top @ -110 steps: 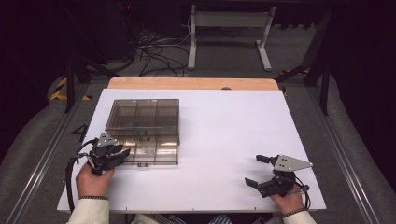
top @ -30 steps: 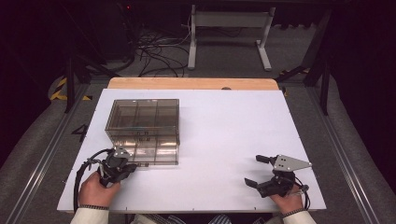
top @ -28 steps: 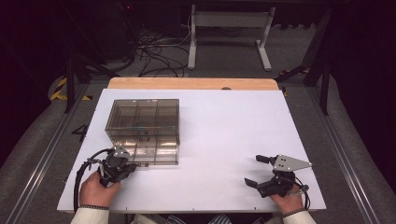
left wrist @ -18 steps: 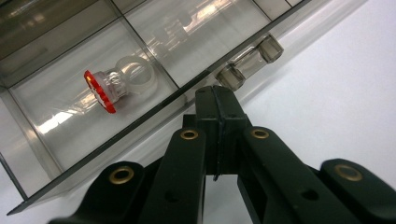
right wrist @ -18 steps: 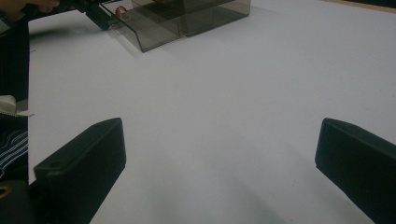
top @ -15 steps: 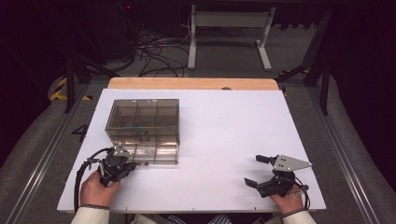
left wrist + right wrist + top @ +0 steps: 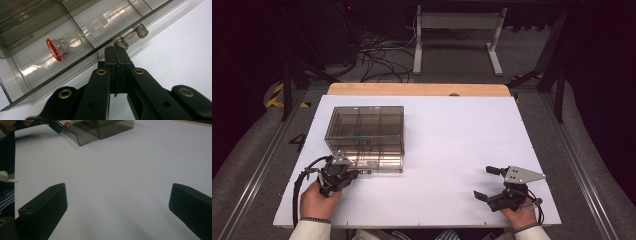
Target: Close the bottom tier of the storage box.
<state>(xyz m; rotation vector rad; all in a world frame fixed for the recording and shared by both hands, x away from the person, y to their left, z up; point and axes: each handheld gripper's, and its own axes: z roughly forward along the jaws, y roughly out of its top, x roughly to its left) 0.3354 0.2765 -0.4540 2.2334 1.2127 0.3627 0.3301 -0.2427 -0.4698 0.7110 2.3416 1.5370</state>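
Your left gripper (image 7: 354,173) sat at the near left of the table (image 7: 452,135), held low in your left hand (image 7: 318,199), its cable looping back toward your sleeve. Its jaws were pressed fully together with nothing between them, and their tips rested right at the latch (image 7: 132,35) on the near wall of the box (image 7: 367,135); in the left gripper view the tips met the small clear tab there, though whether they truly touched it you could not tell. The box, smoky and see-through with dividers inside, stood on the left half of the table, just beyond that gripper. In its near compartment lay a ring (image 7: 60,47), clear with a red toothed edge, tipped on its side against the floor of the box.

To the right, the white tabletop stretched bare across the middle. Your right gripper (image 7: 487,182) lay at the near right corner, well apart from the box, in your right hand (image 7: 519,215). Its jaws stood wide apart, holding nothing, with plain tabletop between them in the right gripper view, and the grey plate (image 7: 523,174) on top pointed rightward.
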